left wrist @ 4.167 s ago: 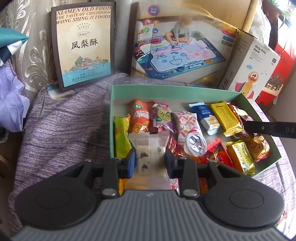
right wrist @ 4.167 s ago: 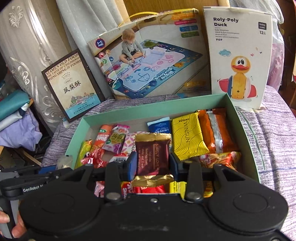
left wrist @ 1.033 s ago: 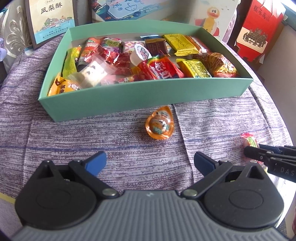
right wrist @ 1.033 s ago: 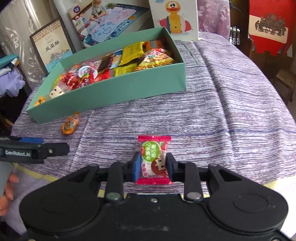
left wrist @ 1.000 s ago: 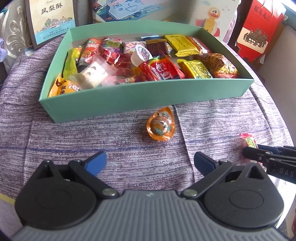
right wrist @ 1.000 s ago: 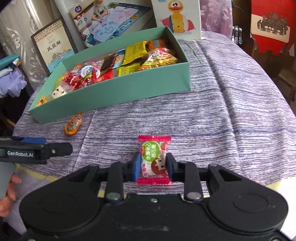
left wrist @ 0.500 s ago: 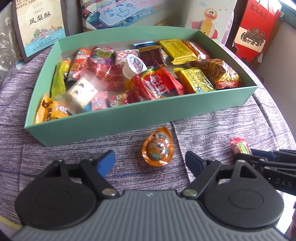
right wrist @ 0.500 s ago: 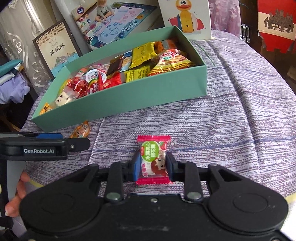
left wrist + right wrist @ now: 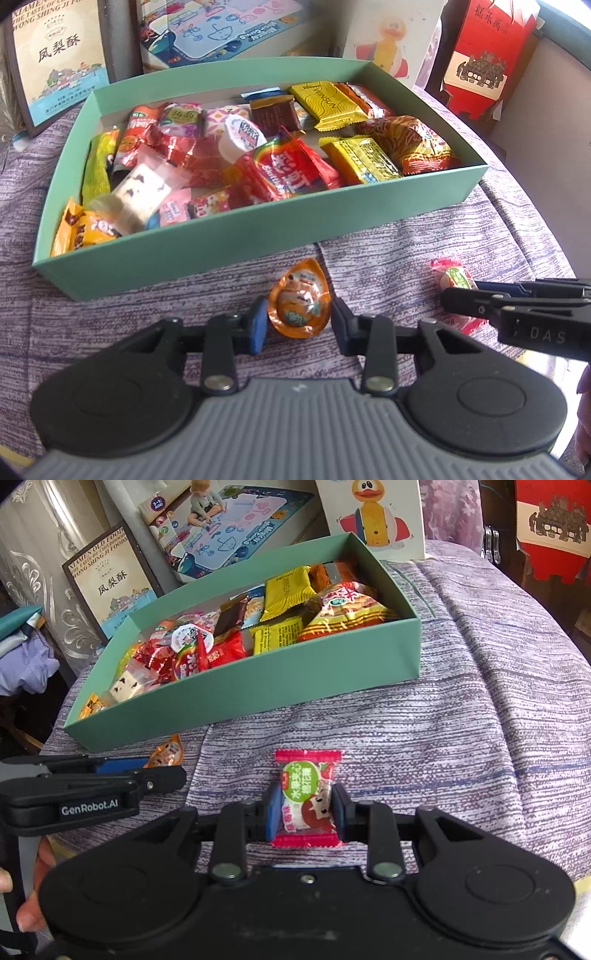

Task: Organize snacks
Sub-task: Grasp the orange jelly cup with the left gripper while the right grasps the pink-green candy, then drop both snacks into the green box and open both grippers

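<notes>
Several boxes (image 9: pixel 227 522) (upright), purple cloth (image 9: pixel 461 716)

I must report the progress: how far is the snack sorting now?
Done: most snacks already lie in the green box. In hand: the right tongs grip a red-and-green candy, while the left tongs are closing around the orange jelly pack on the purple cloth, pads not yet pressing. Left: both pieces are still outside the box.

The left gripper (image 9: pixel 298 324) has a ribbed grey body, black disc-shaped housings, silver rivets and blue pads. The right gripper (image 9: pixel 305 812) is all black (one small centre screw), possibly glossier. White "GenRobot.AI" lettering marks the left one's side.
</notes>
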The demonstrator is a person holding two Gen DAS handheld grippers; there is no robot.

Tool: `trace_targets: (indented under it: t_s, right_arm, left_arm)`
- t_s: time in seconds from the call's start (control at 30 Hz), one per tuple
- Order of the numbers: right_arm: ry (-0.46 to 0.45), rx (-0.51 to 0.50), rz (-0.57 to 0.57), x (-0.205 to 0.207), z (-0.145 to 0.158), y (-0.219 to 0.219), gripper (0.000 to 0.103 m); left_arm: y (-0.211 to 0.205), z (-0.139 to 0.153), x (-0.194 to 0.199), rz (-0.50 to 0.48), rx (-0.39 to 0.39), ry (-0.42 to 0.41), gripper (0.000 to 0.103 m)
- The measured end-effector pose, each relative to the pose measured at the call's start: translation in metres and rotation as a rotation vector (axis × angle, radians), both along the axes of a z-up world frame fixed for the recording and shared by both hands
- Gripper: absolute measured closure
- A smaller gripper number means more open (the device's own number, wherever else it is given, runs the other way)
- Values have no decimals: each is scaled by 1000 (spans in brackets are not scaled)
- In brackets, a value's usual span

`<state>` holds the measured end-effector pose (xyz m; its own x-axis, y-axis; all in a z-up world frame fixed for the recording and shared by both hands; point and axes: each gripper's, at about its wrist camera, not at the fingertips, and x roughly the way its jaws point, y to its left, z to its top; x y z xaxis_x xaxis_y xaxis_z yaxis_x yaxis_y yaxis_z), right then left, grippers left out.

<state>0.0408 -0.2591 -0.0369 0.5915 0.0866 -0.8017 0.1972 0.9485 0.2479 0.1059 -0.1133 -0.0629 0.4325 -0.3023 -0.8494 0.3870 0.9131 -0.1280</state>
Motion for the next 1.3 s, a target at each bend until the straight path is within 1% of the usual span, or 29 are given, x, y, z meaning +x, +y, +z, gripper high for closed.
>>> trace_targets:
  t_s: [0.17, 0.4, 0.57, 0.7, 0.8, 0.9, 1.3]
  right_arm:
    - [-35, 12, 25, -2, 20, 1, 75]
    - [-103, 28, 66, 12, 57, 6, 75]
    - [-145, 34, 69, 34, 74, 5, 75]
    - [-168, 30, 63, 58, 83, 2, 75]
    - [-165, 36, 56, 79, 84, -1, 75]
    - [-156, 39, 52, 99, 81, -2, 75]
    - [-106, 49, 46, 162, 50, -9, 75]
  left_arm:
    - [18, 14, -5, 12, -30, 3, 68]
    - [45, 49, 0, 54, -71, -59, 67]
    - [57, 75, 24, 90, -72, -114, 67]
    - [63, 87, 51, 113, -62, -142, 67]
    - [63, 89, 73, 124, -66, -140, 67]
    - [58, 84, 96, 129, -58, -129, 67]
    - [21, 65, 170, 80, -12, -112, 67]
